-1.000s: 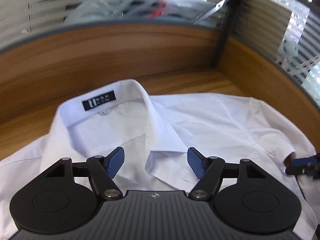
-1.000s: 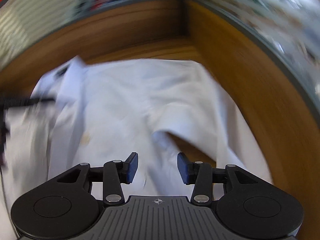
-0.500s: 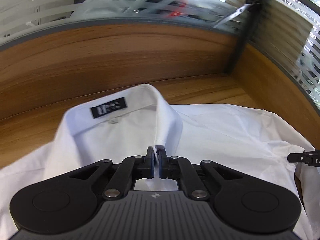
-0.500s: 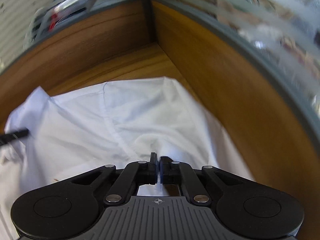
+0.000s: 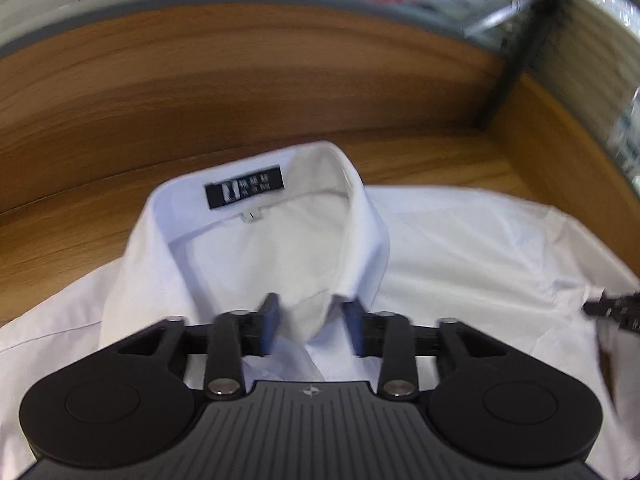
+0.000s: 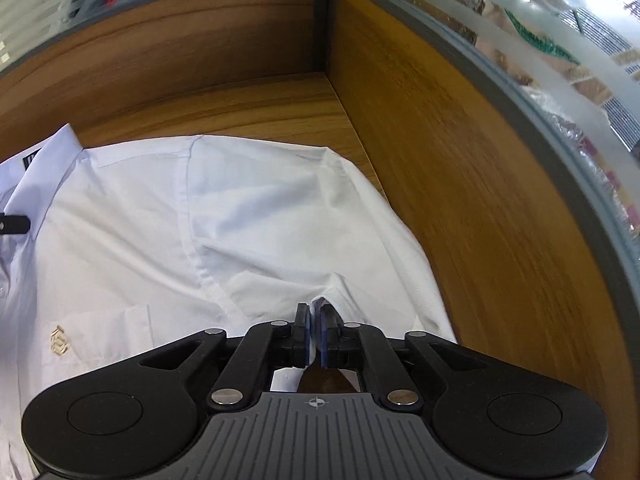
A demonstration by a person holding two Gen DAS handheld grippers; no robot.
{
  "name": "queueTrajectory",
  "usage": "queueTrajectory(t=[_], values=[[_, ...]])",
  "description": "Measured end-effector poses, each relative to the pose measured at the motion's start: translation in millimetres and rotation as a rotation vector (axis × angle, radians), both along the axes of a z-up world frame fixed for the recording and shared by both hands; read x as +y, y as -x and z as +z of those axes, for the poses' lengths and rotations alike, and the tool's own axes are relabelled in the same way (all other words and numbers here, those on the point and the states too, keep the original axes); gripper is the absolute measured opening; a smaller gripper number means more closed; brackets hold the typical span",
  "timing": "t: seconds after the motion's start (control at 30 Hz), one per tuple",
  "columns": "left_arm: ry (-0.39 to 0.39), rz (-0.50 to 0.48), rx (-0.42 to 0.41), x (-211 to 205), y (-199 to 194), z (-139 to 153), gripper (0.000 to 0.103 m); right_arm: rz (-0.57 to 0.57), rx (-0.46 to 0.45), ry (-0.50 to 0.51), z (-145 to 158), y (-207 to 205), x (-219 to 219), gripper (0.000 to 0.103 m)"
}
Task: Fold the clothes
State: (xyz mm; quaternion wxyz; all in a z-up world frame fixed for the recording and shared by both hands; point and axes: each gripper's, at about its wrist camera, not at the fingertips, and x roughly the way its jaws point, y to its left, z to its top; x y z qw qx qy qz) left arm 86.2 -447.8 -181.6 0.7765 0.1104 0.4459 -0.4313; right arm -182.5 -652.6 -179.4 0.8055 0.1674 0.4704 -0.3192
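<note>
A white collared shirt [image 5: 460,248] lies front-up on the wooden table, its collar and black neck label [image 5: 244,186] facing me. My left gripper [image 5: 312,326] is open, and the collar's front point sits between its blue pads [image 5: 270,322] without being pinched. In the right wrist view the shirt [image 6: 248,216] spreads leftward, with a gold emblem [image 6: 58,342] on the chest pocket. My right gripper [image 6: 316,332] is shut on a raised fold of the shirt's right sleeve edge. Each gripper's tip shows at the edge of the other's view: the right gripper [image 5: 616,312] and the left gripper [image 6: 14,224].
Wooden partition walls [image 5: 240,80] close the table at the back and on the right [image 6: 460,160], meeting at a dark corner post [image 6: 320,16]. Frosted glass runs above them. Bare tabletop [image 6: 248,108] shows between the shirt and the back wall.
My left gripper, shut on the collar half a second ago, has opened and let it go. The right gripper closed on the sleeve fold a second ago and still holds it, pulled back slightly.
</note>
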Motion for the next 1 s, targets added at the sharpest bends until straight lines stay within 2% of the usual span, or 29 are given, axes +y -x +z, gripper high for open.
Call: queueTrajectory(t=[0.07, 0.1, 0.27, 0.5, 0.73, 0.8, 1.0], values=[[0.057, 0.013, -0.006, 14.6, 4.2, 16.5, 0.076, 0.018, -0.006, -0.006, 8.8, 6.2, 8.5, 0.027], [0.079, 0.019, -0.016, 22.8, 7.9, 25.5, 0.078, 0.03, -0.007, -0.009, 13.6, 9.5, 13.8, 0.029], [0.14, 0.081, -0.064, 71.9, 27.3, 62.6, 0.078, 0.12, -0.03, -0.048, 35.6, 12.8, 46.8, 0.033], [0.085, 0.302, -0.097, 159.3, 40.3, 79.4, 0.078, 0.286, -0.101, -0.087, 53.8, -11.1, 87.7, 0.039], [0.017, 0.612, -0.105, 251.3, 56.1, 84.4, 0.079, 0.431, -0.139, -0.08, 68.0, -45.9, 119.0, 0.04], [-0.001, 0.672, -0.124, 269.3, 66.1, 83.3, 0.084, 0.474, -0.141, -0.077, 71.8, -55.7, 129.1, 0.041], [-0.06, 0.835, -0.177, 317.8, 94.6, 76.6, 0.085, 0.575, -0.137, -0.083, 79.4, -77.8, 156.5, 0.043]])
